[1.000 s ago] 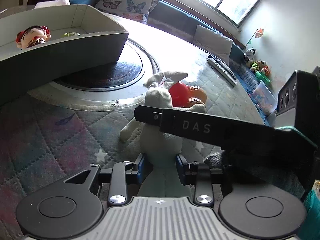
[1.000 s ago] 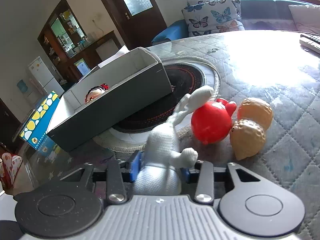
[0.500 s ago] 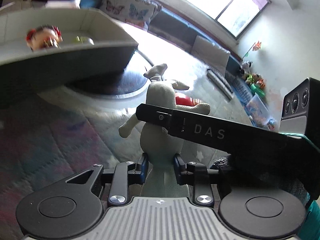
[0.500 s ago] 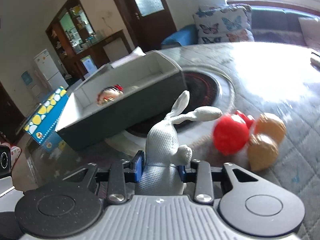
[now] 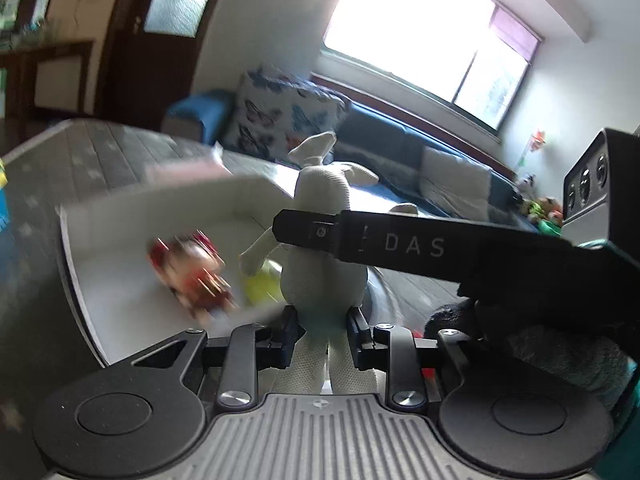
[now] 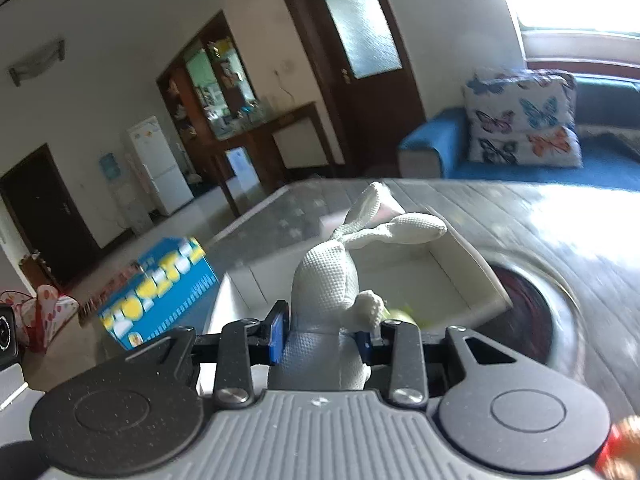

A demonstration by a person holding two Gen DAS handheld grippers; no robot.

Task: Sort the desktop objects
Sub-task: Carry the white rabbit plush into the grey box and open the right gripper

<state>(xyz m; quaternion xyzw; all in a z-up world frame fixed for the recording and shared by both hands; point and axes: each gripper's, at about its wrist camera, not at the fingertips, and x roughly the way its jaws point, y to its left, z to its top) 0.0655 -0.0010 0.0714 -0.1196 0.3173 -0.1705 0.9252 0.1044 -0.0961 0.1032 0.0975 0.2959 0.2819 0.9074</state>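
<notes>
A: What is sitting nearest the cameras?

B: The left gripper [image 5: 323, 336] is clamping the lower body of the white knitted rabbit [image 5: 325, 268], its fingers [image 5: 289, 334] pressing in narrow on both sides. The right gripper [image 6: 320, 338] is gripping the same rabbit, its blue-padded fingers [image 6: 277, 332] squeezing the cloth.

A: So both are holding one toy?

B: Yes. In the left wrist view the other gripper's black arm marked "DAS" is crossing in front of the rabbit's chest, coming in from the right.

A: Where is the rabbit hanging?

B: It is standing upright between the fingers, ears up, in front of and above the open grey box [image 6: 476, 256].

A: Anything lying in the box?

B: A red-and-black doll head [image 5: 192, 276], blurred, is lying on the box floor beside a yellow-green object [image 5: 262, 286] too blurred to name.

A: And farther off?

B: The box is resting on the quilted tabletop [image 6: 560, 224], next to a dark round inset [image 6: 528, 308]. A blue-and-yellow carton [image 6: 160, 288] is sitting left of the box. Beyond it all, a butterfly-print cushion [image 6: 520, 120] is leaning on a blue sofa [image 6: 436, 148].
</notes>
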